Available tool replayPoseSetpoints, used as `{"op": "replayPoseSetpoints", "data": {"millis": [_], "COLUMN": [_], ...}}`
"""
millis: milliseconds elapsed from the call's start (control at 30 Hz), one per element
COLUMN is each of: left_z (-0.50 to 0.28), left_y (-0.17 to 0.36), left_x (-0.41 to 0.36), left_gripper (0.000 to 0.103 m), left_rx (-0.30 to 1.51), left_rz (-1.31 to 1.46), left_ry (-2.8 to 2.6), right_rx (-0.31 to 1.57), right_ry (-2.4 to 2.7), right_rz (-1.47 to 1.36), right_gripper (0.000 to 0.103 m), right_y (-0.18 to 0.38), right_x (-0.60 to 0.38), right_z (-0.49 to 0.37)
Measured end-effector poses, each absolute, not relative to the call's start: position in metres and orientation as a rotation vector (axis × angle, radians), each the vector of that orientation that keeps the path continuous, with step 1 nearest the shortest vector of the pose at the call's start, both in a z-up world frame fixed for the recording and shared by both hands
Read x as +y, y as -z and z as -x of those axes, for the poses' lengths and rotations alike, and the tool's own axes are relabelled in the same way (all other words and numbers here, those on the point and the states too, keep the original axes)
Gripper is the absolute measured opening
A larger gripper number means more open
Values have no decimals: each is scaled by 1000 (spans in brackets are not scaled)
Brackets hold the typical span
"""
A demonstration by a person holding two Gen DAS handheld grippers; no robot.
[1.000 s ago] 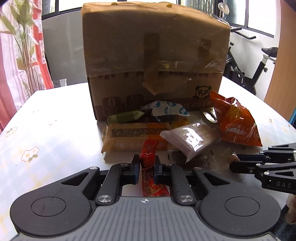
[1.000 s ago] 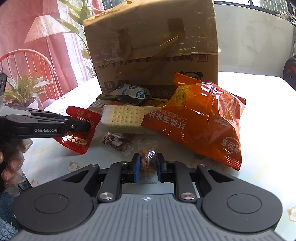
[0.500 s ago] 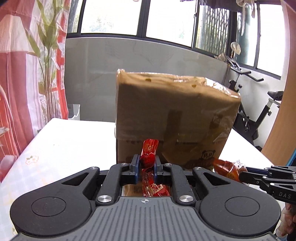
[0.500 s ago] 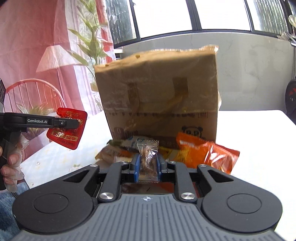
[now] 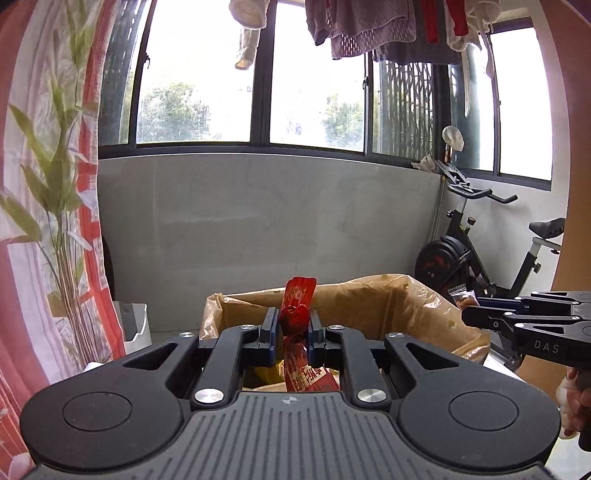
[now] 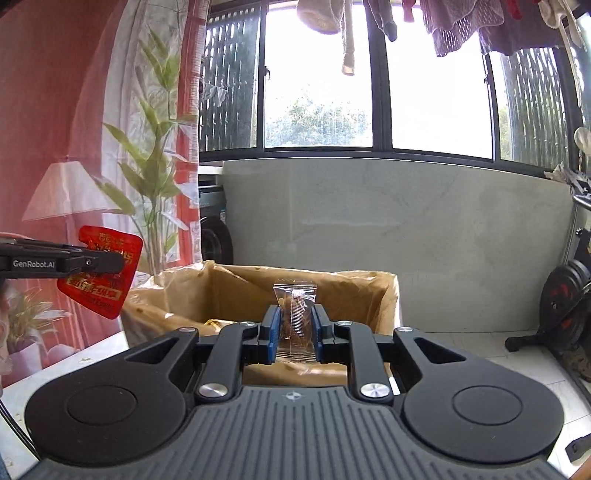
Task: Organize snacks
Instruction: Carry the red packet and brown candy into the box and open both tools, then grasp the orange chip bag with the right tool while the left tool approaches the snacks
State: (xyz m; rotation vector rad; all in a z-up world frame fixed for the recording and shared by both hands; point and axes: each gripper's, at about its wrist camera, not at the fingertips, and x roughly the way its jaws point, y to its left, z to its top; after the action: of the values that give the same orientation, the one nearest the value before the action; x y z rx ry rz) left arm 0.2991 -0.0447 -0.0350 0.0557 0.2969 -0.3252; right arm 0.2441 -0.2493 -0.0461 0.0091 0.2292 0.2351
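My left gripper is shut on a red snack packet, held above the near rim of the open cardboard box. From the right wrist view that same red packet hangs at the left, pinched by the left gripper. My right gripper is shut on a small clear wrapped snack over the open box, whose plastic-lined inside shows below. In the left wrist view the right gripper reaches in from the right with its snack at its tip.
A grey wall stands behind the box, with windows and hanging laundry above. An exercise bike is at the right. A plant and a red curtain are at the left. A person's hand grips the right tool.
Both grippers have risen from the snack pile on the table to the height of the box's open top, each carrying its snack. The table and pile have dropped out of view.
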Motion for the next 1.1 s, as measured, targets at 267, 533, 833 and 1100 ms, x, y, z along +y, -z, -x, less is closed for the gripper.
{"op": "replayPoseSetpoints", "data": {"millis": [267, 533, 833, 1100], "left_z": [-365, -365, -324, -283], "left_y": [53, 75, 63, 72], "left_x": [-74, -60, -27, 3], "left_gripper": [16, 57, 81, 89], "left_rx": [386, 422, 363, 366], "left_rz": [-49, 8, -3, 38], "left_ry": [299, 321, 271, 240], "right_rx": [370, 426, 330, 328], "right_ry": [-170, -192, -216, -203], "right_rz": [-64, -124, -148, -177], "right_gripper": [19, 47, 87, 94], "right_y": [58, 72, 68, 86], "right_x": [-253, -263, -273, -278], "right_z": [-314, -320, -276, -236]}}
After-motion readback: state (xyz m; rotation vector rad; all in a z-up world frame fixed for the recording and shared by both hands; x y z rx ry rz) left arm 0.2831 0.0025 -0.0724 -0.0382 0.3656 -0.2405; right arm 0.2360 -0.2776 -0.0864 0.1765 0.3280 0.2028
